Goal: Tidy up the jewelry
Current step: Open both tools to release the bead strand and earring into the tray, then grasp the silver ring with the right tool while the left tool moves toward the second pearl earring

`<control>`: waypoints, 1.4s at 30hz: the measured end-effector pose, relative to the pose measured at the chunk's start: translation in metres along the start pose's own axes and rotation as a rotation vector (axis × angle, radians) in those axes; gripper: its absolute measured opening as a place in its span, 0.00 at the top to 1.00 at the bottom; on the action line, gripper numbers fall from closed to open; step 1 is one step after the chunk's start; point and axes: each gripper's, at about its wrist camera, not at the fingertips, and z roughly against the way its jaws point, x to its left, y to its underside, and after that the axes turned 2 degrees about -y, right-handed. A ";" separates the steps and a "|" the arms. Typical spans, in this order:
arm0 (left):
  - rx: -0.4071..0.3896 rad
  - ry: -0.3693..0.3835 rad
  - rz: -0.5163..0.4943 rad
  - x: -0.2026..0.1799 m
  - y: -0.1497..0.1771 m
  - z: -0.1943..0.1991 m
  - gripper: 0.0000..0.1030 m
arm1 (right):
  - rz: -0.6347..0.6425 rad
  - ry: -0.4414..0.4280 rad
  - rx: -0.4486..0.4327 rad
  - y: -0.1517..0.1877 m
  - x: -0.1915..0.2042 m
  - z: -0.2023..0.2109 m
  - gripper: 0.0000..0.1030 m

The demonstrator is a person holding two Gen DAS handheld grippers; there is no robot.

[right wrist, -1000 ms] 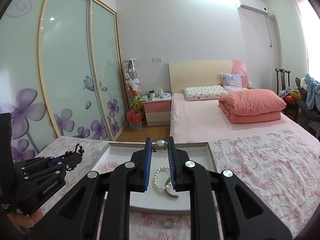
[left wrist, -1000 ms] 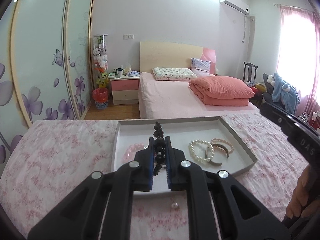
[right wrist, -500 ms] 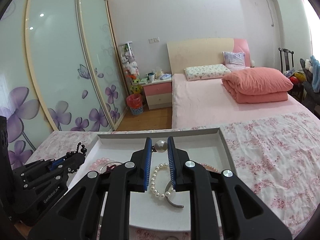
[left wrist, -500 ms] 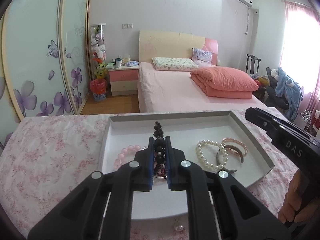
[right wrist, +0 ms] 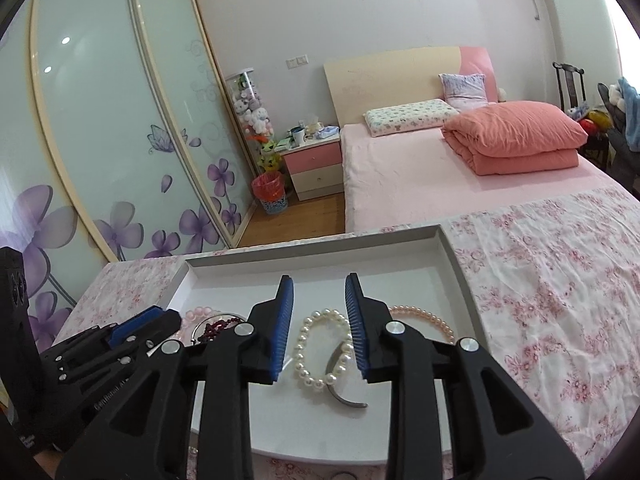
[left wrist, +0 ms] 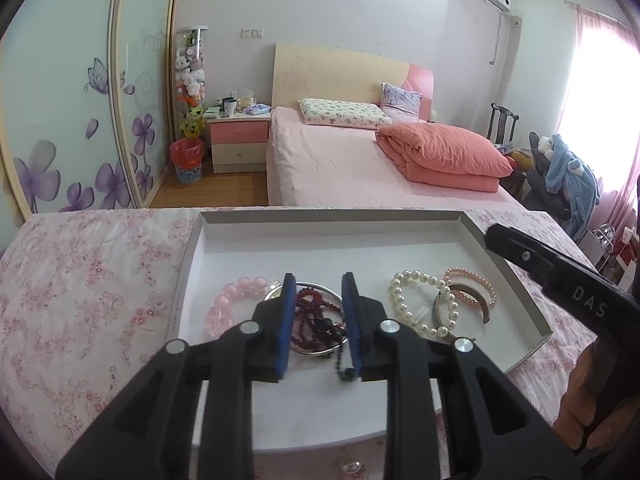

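Observation:
A white tray (left wrist: 520, 280) lies on the flowered cloth. My left gripper (left wrist: 318, 284) hovers low over it with its jaws opening; the dark red bead bracelet (left wrist: 316, 320) rests loose between them on a silver bangle (left wrist: 320, 354), its dark tail by the right pad. My right gripper (right wrist: 319, 284) is also opening, with nothing between its pads; the white pearl bracelet (right wrist: 316, 344) lies in the tray below them. The loose pearl it held is not visible. A pink bead bracelet (left wrist: 228, 304), a pink pearl bracelet (left wrist: 476, 280) and a metal cuff (left wrist: 464, 300) share the tray.
A small pearl piece (left wrist: 354, 468) sits on the cloth in front of the tray. The right gripper (left wrist: 560, 280) reaches over the tray's right rim. A bed (left wrist: 360, 160), nightstand (left wrist: 240, 140) and sliding wardrobe doors (right wrist: 120, 120) stand beyond the table.
Both grippers sank toward the tray and their jaws parted. The dark bead bracelet dropped from the left jaws into the tray. The pearl left the right jaws.

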 end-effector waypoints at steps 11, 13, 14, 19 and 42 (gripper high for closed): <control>-0.009 -0.031 0.016 0.012 0.004 0.022 0.70 | 0.003 0.014 -0.002 0.006 -0.006 0.019 0.72; -0.011 -0.033 0.014 0.013 0.007 0.028 0.68 | 0.010 0.012 0.005 0.009 -0.006 0.023 0.72; -0.013 -0.032 0.014 0.013 0.009 0.032 0.67 | 0.017 0.013 0.011 0.012 -0.005 0.026 0.72; -0.013 -0.037 0.011 0.015 0.020 0.047 0.64 | 0.039 0.014 0.048 0.031 -0.009 0.039 0.72; 0.006 -0.062 0.020 0.019 0.038 0.059 0.59 | 0.199 0.085 0.328 0.097 0.010 0.010 0.68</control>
